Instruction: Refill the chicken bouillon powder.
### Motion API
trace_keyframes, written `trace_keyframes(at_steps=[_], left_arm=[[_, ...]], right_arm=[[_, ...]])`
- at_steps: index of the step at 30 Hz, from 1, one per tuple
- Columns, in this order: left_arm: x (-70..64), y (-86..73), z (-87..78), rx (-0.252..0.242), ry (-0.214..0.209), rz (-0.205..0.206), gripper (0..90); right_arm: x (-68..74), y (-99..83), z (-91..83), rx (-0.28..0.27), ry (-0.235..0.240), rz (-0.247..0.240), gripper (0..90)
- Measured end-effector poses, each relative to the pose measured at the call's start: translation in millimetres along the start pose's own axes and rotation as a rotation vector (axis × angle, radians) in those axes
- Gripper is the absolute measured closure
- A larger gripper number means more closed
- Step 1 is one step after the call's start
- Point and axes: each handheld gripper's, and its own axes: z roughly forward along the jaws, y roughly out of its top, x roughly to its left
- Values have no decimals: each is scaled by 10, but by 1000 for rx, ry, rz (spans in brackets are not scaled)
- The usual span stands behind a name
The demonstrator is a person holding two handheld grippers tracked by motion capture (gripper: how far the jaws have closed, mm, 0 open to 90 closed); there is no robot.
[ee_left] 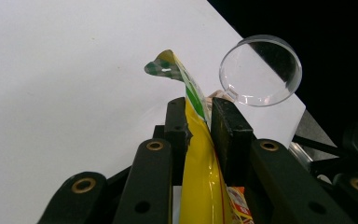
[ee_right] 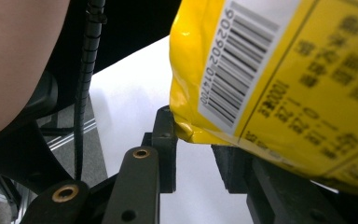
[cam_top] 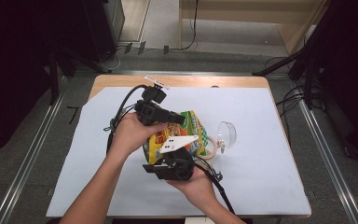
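- Room around the snack bag (cam_top: 179,135): grey floor, metal rails and dark stands are seen well apart from it on all sides, with loose cables behind.
- Table (cam_top: 121,80) under the bag: a wooden top is covered by a pale blue-white sheet (cam_top: 261,154), bare except for what lies beside the bag.
- Bag itself: the yellow pouch is held up off the sheet between both hands, its long axis running roughly from the near gripper to the far one; the barcode side faces the right gripper's camera.
- Left gripper (ee_left: 199,121): its jaws are clenched on the bag's upper sealed edge, which stands thin and upright between them.
- Right gripper (ee_right: 193,140): the bag's lower corner is seated between the jaws, apparently gripped; full closure cannot be told. A pull apart along the seal is judged to be next.
- Clear lid (cam_top: 226,134): it lies just beside the bag, over a tape roll (cam_top: 209,145).
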Motion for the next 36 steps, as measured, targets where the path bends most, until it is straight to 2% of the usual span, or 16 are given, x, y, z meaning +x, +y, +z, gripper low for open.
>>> trace_keyframes(at_steps=[3,6,12,16,23,29,36], left_arm=[[29,6,8,4,9,-20,774],[39,17,14,-5,11,-22,766],[1,38,23,-23,7,1,770],[4,37,24,-21,6,-2,777],[-105,37,5,-30,21,51,788],[-157,31,-30,-28,37,54,794],[-155,37,-35,-25,44,48,796]], right_arm=[[-2,4,4,0,2,4,728],[-2,17,8,-5,7,13,733],[-16,23,7,-10,-3,16,738],[-17,23,13,-8,-8,13,739],[-22,24,7,-9,-4,6,750],[-12,25,10,-13,-6,-9,752],[-11,27,7,-15,-3,-6,751]])
